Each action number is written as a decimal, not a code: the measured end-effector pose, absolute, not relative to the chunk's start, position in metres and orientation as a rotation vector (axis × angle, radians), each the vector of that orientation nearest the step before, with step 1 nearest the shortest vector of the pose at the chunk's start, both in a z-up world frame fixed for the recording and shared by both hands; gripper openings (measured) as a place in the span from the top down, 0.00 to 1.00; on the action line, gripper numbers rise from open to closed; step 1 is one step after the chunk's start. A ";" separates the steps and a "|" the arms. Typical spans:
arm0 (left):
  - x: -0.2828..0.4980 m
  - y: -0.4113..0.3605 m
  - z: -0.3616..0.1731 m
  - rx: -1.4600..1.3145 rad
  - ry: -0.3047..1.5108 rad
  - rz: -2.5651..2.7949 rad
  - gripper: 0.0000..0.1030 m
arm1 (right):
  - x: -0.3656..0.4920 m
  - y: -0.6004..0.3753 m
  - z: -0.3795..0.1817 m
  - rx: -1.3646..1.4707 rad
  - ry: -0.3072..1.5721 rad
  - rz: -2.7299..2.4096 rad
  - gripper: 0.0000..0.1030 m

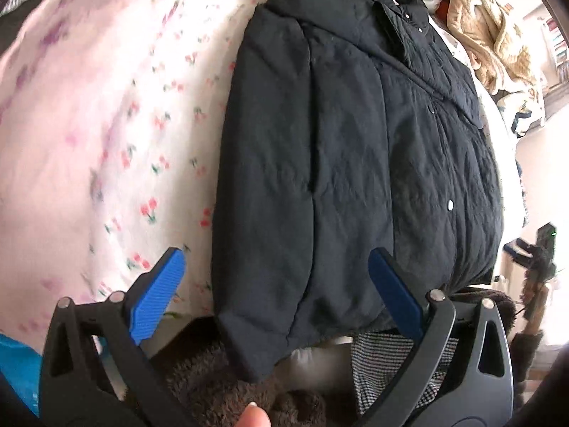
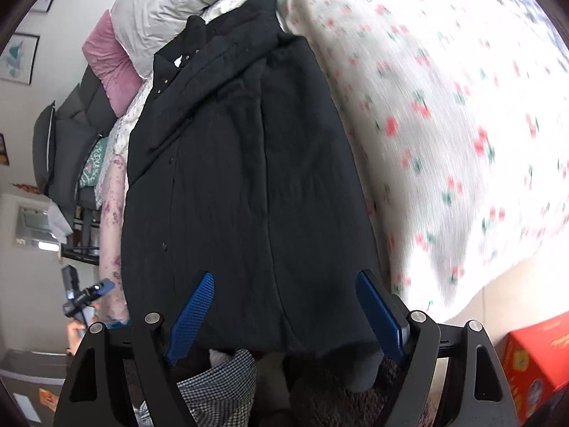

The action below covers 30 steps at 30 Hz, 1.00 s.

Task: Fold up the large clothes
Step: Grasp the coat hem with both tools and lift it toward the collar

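Observation:
A black padded jacket (image 1: 355, 160) lies lengthwise on the bed, collar far and hem near, its sides folded in so that it forms a long narrow shape with snap buttons down the front. My left gripper (image 1: 277, 254) hovers open over the near hem with nothing between its blue pads (image 1: 156, 295). In the right wrist view the same jacket (image 2: 231, 178) fills the middle. My right gripper (image 2: 284, 277) is open above the hem, one pad (image 2: 192, 316) over the cloth and nothing gripped.
The white sheet with red cherries (image 2: 444, 106) covers the bed beside the jacket. Grey and pink pillows (image 2: 106, 67) lie at the head end, and a beige blanket (image 1: 490, 35) lies past the collar. Checked cloth (image 1: 391, 356) and brown fleece (image 1: 213, 373) lie below the hem. A red box (image 2: 533, 356) stands on the floor.

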State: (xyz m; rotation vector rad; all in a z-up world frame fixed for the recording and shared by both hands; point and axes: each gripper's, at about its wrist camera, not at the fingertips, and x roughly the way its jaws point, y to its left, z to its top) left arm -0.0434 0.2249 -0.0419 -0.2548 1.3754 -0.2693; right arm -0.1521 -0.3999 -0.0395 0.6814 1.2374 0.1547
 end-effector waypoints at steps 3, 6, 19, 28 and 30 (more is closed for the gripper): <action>-0.046 0.224 -0.053 -0.304 1.413 -0.310 0.01 | -0.157 -0.404 -0.049 0.696 1.257 0.112 0.19; -0.044 0.223 -0.065 -0.337 1.435 -0.324 0.01 | -0.156 -0.406 -0.058 0.696 1.263 0.073 0.19; -0.055 0.213 -0.092 -0.282 1.457 -0.397 0.15 | -0.135 -0.380 -0.080 0.617 1.339 0.062 0.34; -0.062 0.203 -0.077 -0.352 1.413 -0.445 0.75 | -0.151 -0.375 -0.046 0.617 1.208 0.154 0.89; -0.060 0.199 -0.065 -0.385 1.375 -0.468 0.81 | -0.148 -0.365 -0.033 0.612 1.173 0.182 0.89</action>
